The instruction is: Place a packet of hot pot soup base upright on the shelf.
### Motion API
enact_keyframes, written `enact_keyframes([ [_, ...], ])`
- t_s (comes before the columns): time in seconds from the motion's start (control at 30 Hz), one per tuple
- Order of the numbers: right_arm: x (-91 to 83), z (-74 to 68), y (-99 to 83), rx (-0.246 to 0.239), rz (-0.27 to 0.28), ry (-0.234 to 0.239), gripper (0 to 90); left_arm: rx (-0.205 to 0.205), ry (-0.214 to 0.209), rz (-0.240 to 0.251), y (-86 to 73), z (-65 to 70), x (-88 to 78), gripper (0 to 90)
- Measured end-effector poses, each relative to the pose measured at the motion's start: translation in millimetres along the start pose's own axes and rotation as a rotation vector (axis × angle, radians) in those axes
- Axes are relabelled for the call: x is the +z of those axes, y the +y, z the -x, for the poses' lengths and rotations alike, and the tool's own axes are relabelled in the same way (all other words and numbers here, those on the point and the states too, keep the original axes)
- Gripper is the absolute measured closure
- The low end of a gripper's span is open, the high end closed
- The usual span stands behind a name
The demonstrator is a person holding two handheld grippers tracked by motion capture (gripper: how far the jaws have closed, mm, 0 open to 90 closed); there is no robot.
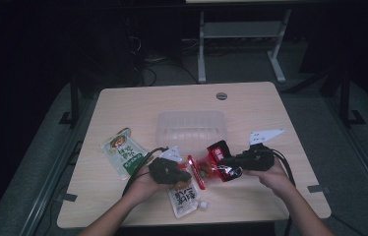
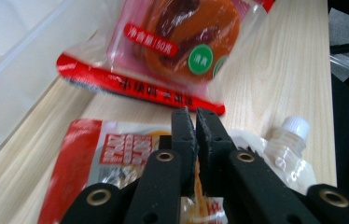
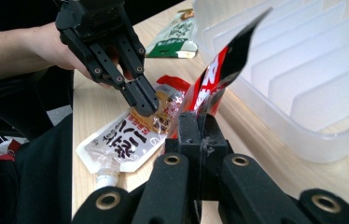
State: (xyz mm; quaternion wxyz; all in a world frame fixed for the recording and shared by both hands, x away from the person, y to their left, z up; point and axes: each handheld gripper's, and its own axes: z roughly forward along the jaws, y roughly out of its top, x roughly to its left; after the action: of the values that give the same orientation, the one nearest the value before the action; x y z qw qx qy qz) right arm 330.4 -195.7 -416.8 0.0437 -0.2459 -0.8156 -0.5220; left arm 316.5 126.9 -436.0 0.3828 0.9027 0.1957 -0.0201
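Right claw [image 3: 196,123] clenched on the edge of a red-trimmed snack pack [image 1: 212,164], which hangs above the table [image 1: 251,103] just near of the clear bin [image 1: 192,129]. Left claw [image 2: 196,119] with jaws all but closed and nothing between the pads; the snack pack [image 2: 172,42] lies just beyond its tips, and a white spout pouch [image 1: 184,195] lies flat under it. A green pouch [image 1: 123,153] rests well to the left.

Risks, as judged from this frame: the right claw pinches only a thin margin of slick film, so the pack may slide out and drop onto the spout pouch instead of the bin. Held by one edge, the pack droops and twists, and its loose end could catch the bin's near wall or a divider. The left claw sits close beside the pack; moving toward it could knock the pack from the grip or drag the spout pouch, whose cap lies near the table's near edge
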Motion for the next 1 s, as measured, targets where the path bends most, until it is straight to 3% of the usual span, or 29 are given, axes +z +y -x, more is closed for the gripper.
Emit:
enact_keyframes([
  [0.4,-7.6,-10.7,12.1,-0.027,0.04,0.02,90.0,-0.04,0.034,0.028,-19.8,2.5,-28.8,56.0],
  [0.63,-11.0,-15.0,23.2,-0.063,0.071,0.026,90.0,-0.058,0.059,0.012,-35.7,2.1,-37.1,43.9],
  [0.8,-13.2,-12.5,31.8,-0.075,0.076,0.007,90.0,-0.072,0.074,0.007,-45.6,2.9,-43.7,39.9],
  [1.0,-18.6,-8.2,46.4,-0.094,0.114,-0.015,90.0,-0.075,0.092,0.013,-44.6,-1.5,-43.0,38.0],
])
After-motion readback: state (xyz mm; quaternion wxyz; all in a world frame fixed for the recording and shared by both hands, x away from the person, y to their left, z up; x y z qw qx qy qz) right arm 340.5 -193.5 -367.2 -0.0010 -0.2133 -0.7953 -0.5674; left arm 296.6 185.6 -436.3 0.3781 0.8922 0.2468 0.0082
